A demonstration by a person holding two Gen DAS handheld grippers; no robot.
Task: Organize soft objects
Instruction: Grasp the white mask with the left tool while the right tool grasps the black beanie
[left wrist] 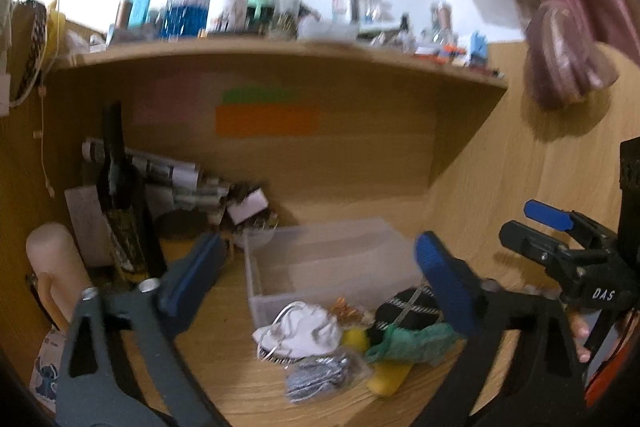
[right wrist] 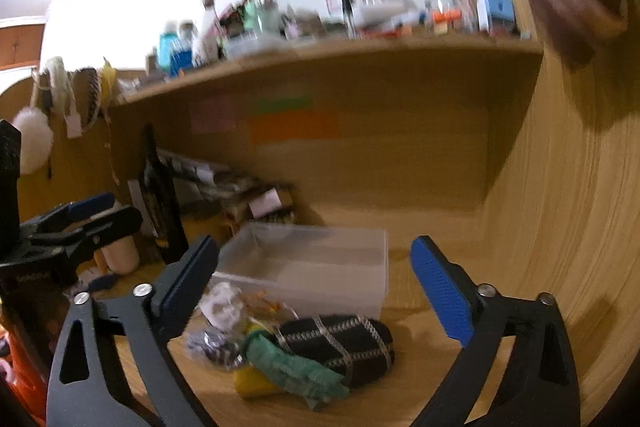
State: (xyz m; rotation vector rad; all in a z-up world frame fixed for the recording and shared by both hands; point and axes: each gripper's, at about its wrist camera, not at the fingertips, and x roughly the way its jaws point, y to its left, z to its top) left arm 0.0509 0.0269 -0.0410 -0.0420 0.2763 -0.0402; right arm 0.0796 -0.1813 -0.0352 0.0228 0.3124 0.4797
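We see both tongs spread wide, empty: left gripper (left wrist: 316, 283), right gripper (right wrist: 316, 295). Soft pile on desk (right wrist: 420, 367) at 6 o'clock of clear bin (left wrist: 320, 263): white mask (left wrist: 308, 333), black pouch (right wrist: 340, 345), green cloth (right wrist: 296, 371).

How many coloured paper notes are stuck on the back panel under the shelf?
3: pink note at left, green note above orange note. Blur may hide more.
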